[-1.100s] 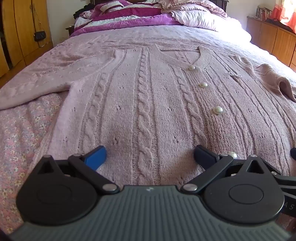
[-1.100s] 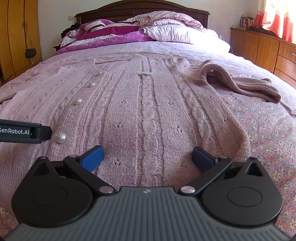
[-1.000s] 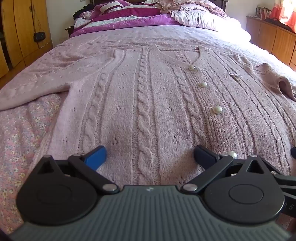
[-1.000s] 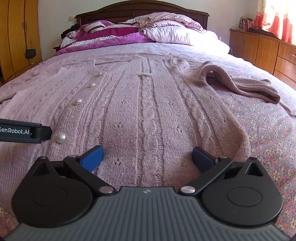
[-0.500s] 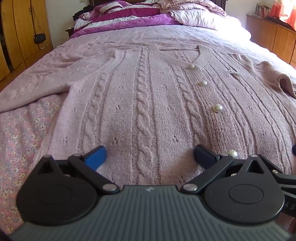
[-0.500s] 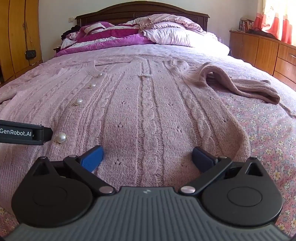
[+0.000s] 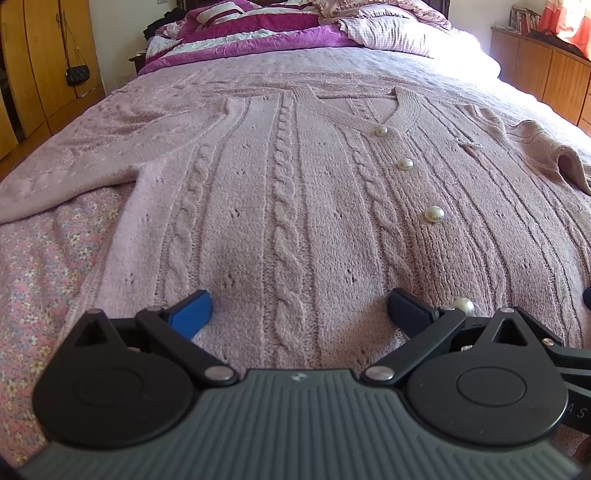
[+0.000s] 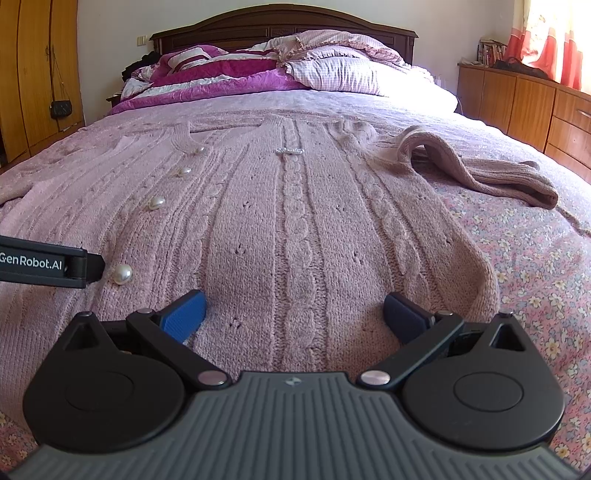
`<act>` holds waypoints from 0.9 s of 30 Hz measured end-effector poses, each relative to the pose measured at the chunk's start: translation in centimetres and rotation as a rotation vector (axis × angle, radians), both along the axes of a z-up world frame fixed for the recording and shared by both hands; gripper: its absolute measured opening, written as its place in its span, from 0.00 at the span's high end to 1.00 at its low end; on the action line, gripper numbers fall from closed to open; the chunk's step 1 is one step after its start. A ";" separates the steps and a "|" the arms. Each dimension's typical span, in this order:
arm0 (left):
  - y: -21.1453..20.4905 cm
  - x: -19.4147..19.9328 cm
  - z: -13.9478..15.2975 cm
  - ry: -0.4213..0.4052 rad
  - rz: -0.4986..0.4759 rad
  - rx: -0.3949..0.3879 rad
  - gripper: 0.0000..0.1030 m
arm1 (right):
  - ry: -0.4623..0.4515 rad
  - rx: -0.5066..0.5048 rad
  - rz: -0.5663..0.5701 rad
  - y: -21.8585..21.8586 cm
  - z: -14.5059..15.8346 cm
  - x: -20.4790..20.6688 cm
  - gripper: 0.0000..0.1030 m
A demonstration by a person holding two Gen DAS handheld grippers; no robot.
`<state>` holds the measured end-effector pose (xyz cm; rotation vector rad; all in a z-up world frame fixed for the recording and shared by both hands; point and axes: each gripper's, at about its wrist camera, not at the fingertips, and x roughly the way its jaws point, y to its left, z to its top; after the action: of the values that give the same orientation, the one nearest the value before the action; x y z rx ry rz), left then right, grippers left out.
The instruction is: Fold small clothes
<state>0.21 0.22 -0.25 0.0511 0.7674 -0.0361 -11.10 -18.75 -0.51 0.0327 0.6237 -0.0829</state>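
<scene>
A pink cable-knit cardigan (image 7: 295, 192) with pearl buttons (image 7: 434, 214) lies flat and buttoned on the bed, hem toward me. It also shows in the right wrist view (image 8: 295, 229). Its left sleeve (image 7: 74, 166) stretches out to the left; its right sleeve (image 8: 480, 170) lies bunched to the right. My left gripper (image 7: 299, 312) is open, its blue fingers low over the hem on the left half. My right gripper (image 8: 293, 314) is open over the hem on the right half. The left gripper's side (image 8: 48, 262) shows at the left edge of the right wrist view.
The bed has a floral pink sheet (image 8: 535, 266). Purple and pink bedding and pillows (image 8: 277, 70) are piled at the wooden headboard (image 8: 284, 22). Wooden wardrobe doors (image 8: 37, 74) stand at left; a wooden dresser (image 8: 535, 99) stands at right.
Both grippers stay open near the hem. The left view has crept slightly forward; the cardigan has not moved.
</scene>
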 end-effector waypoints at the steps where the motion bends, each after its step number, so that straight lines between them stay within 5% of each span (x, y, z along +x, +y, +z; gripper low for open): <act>1: 0.0 0.0 0.0 0.000 0.000 0.001 0.00 | 0.000 0.000 0.000 0.0 0.0 0.0 0.00; 27: -0.2 -0.2 0.0 -0.011 -0.002 0.010 0.00 | -0.003 -0.004 0.000 0.0 0.1 0.0 0.00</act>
<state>0.01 0.02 -0.27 0.0620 0.7566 -0.0343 -11.14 -18.71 -0.46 0.0292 0.6209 -0.0843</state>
